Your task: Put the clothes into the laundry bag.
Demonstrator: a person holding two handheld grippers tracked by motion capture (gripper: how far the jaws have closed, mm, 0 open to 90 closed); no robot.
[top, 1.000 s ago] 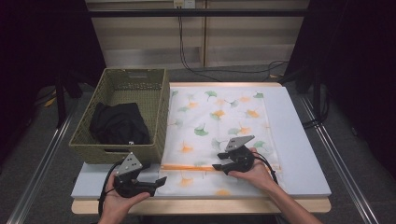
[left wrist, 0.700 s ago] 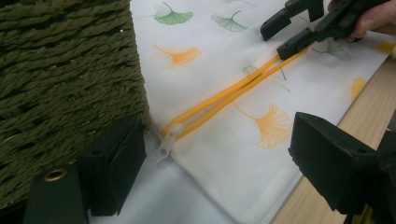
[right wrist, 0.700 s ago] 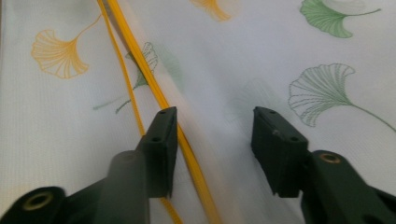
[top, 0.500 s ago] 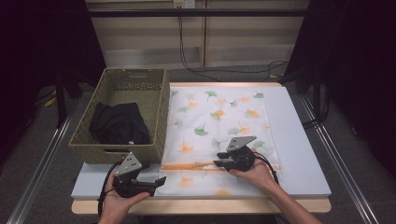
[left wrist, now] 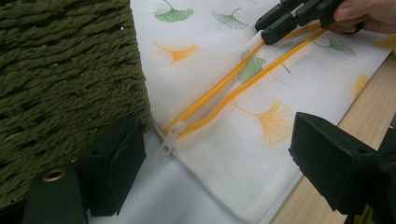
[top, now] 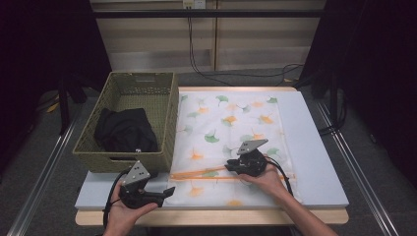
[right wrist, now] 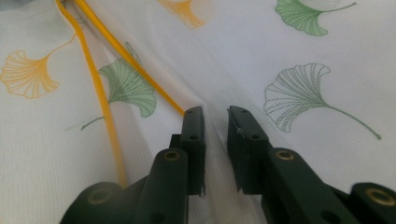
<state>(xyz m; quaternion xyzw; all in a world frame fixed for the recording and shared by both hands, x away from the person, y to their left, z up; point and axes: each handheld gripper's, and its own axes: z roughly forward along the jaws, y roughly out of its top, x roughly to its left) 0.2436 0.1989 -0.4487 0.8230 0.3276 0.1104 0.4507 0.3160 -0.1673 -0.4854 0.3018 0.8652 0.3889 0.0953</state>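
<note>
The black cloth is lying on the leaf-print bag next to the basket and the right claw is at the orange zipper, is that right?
Not quite. The black cloth lies inside the basket, not on the bag; the high view shows this. The rest holds: the right claw is at the orange zipper.

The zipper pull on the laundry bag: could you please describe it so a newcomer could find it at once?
Start at the woven basket on the table's left. Beside it lies a white mesh bag printed with ginkgo leaves. At the bag's near corner, where the two orange zipper tracks meet by the basket, sits the small white zipper pull.
</note>
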